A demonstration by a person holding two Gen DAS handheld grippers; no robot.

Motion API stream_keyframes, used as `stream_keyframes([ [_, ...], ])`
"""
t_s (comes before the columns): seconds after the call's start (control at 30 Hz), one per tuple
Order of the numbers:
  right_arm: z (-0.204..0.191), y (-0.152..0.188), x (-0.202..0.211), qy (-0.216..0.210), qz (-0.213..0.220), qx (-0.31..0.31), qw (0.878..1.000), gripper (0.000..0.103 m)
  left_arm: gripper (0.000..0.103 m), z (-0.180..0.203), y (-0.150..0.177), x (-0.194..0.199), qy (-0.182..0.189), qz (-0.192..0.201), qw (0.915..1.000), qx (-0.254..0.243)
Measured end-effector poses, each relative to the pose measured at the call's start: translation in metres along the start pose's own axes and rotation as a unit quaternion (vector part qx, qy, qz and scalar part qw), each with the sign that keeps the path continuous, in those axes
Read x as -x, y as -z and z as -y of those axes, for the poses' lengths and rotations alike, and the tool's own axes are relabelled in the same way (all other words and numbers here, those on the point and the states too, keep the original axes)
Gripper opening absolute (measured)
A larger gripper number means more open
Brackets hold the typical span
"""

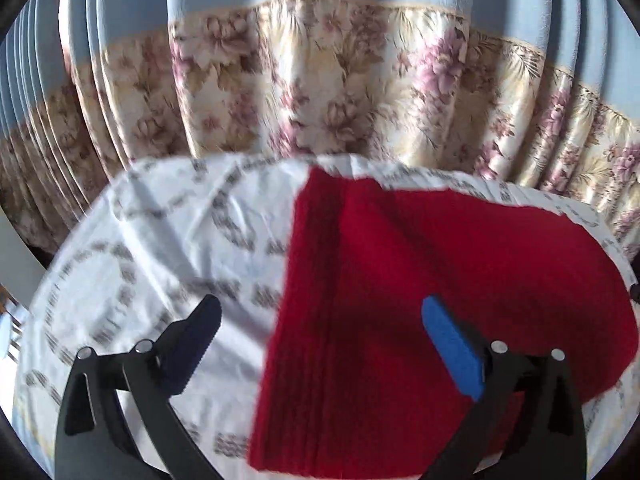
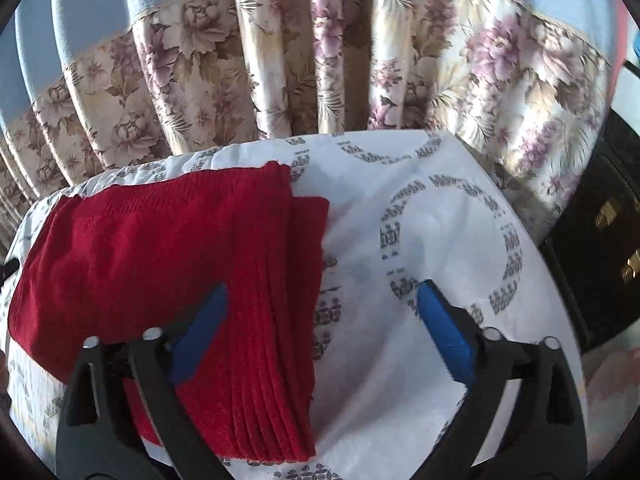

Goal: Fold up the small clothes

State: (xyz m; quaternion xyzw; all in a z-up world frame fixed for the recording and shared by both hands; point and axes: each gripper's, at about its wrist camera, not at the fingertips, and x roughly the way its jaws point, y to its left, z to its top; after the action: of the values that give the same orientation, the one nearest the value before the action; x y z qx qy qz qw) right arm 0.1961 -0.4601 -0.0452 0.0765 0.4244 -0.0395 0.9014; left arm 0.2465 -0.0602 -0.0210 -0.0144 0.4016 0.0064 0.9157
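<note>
Two grippers hung over one table; left gripper (image 1: 320, 304) stood spread wide, gripping nothing; right gripper (image 2: 322, 292) likewise stood apart and empty; one folded red garment (image 1: 420, 280) lay flat on the white patterned tablecloth (image 1: 160, 240), its ribbed edge between each pair of fingers; one floral curtain (image 1: 320, 92) hung behind.

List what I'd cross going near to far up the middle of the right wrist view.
Open right gripper → folded red garment on the white patterned tablecloth → table's far edge → floral curtain with its blue upper part.
</note>
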Motion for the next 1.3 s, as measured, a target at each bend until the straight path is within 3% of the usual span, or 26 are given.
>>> stream_keyframes([
  [0.2, -0.020, 0.004, -0.001, 0.022, 0.002, 0.051, 0.998, 0.100, 0.101, 0.014, 0.011, 0.011, -0.007, 0.033, 0.9988, -0.035],
  [0.3, -0.020, 0.006, 0.003, 0.013, 0.010, 0.045, 0.999, 0.100, 0.101, 0.018, 0.011, 0.022, -0.009, 0.044, 0.9985, -0.032],
  [0.47, -0.018, 0.009, 0.006, 0.003, 0.014, 0.038, 0.999, 0.100, 0.101, 0.020, 0.014, 0.023, -0.005, 0.038, 0.9986, -0.036],
  [0.63, -0.018, 0.012, -0.002, -0.030, 0.002, 0.034, 0.999, 0.100, 0.101, 0.009, 0.016, 0.021, 0.021, 0.028, 0.9994, 0.004],
  [1.13, -0.006, 0.011, -0.042, -0.035, -0.029, 0.018, 0.999, 0.098, 0.101, 0.011, 0.023, 0.009, 0.041, 0.006, 0.9992, 0.005],
  [1.3, -0.009, 0.013, -0.049, -0.065, -0.042, 0.003, 0.997, 0.091, 0.101, 0.015, 0.025, 0.008, 0.042, 0.003, 0.9991, -0.002],
])
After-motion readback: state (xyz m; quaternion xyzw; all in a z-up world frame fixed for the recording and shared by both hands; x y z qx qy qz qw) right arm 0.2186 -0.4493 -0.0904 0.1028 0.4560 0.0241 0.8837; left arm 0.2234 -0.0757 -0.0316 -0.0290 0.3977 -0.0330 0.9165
